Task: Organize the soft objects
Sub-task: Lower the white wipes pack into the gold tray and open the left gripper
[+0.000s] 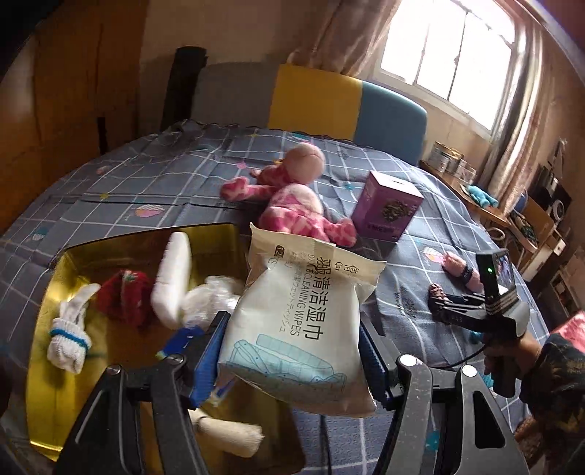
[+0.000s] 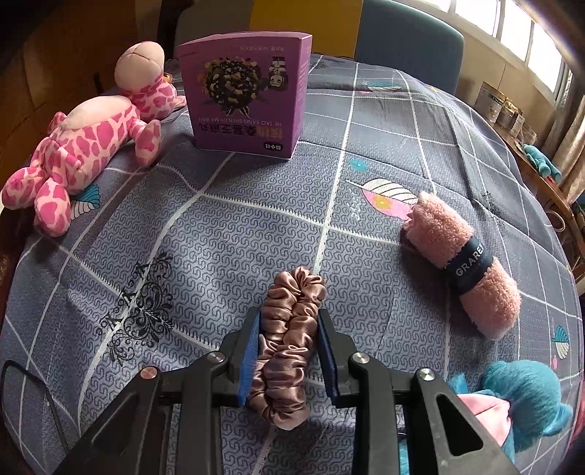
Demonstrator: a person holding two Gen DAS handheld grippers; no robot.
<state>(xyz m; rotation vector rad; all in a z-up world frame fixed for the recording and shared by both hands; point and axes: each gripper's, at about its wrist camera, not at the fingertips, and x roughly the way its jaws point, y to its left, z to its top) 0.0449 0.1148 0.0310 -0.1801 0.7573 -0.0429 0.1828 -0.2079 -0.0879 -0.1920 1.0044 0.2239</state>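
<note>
Wipes pack point(image 1: 299, 329) clamped between left fingers point(image 1: 208, 350); scrunchie point(image 2: 287, 350) between right fingers point(image 2: 250, 356).

Sunlit window point(image 1: 444, 54) w/ curtains point(image 1: 343, 33), yellow-blue headboard point(image 1: 343, 106).

The left wrist view looks close along its fingers across the grey checked bedcover point(image 1: 153, 175). The right wrist view faces likewise, lower. Both share the purple cardboard box point(image 1: 387, 206) point(image 2: 248, 91).
</note>
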